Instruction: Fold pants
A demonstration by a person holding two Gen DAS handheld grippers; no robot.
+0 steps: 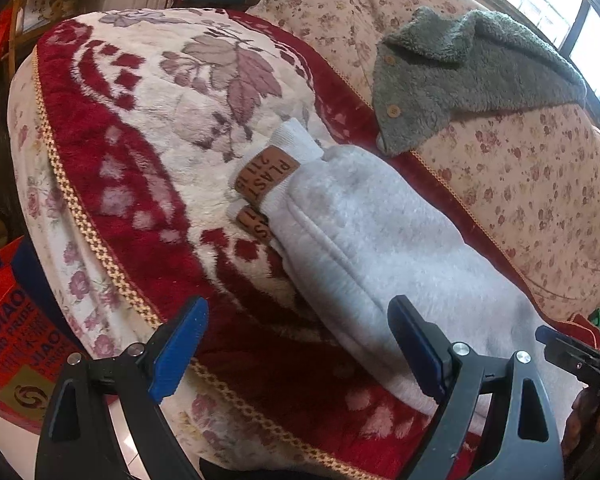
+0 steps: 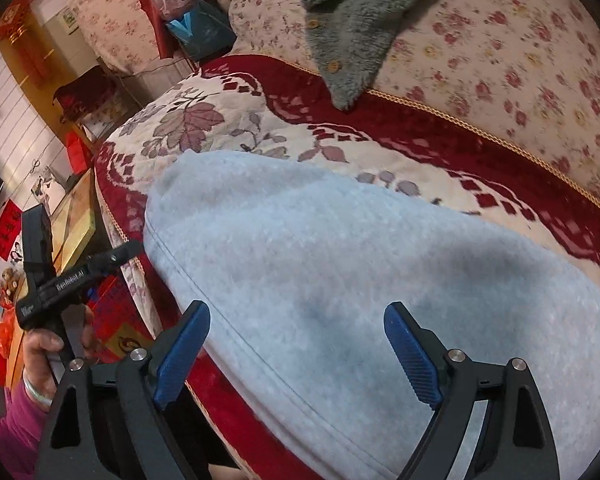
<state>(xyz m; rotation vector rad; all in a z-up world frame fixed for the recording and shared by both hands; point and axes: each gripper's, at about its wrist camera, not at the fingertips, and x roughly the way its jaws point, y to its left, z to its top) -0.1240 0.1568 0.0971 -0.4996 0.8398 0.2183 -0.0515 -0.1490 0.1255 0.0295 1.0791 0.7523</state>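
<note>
Light grey fleece pants [image 1: 364, 248] lie on a red and cream floral blanket [image 1: 140, 128] over a sofa seat. Their two cuffs, each with a brown leather label [image 1: 266, 174], point away from the left gripper. My left gripper [image 1: 296, 348] is open and empty, just above the pants near the seat's front edge. In the right wrist view the pants [image 2: 340, 272] fill the middle. My right gripper [image 2: 300, 352] is open and empty, hovering over the pants. The left gripper's body [image 2: 60, 280] shows at the left, held by a hand.
A grey-green fleece jacket [image 1: 468, 76] with wooden buttons lies on the floral sofa back [image 1: 520, 184]; it also shows in the right wrist view [image 2: 352, 28]. A red bag [image 1: 12, 344] stands on the floor below the seat. Furniture and boxes crowd the room at left.
</note>
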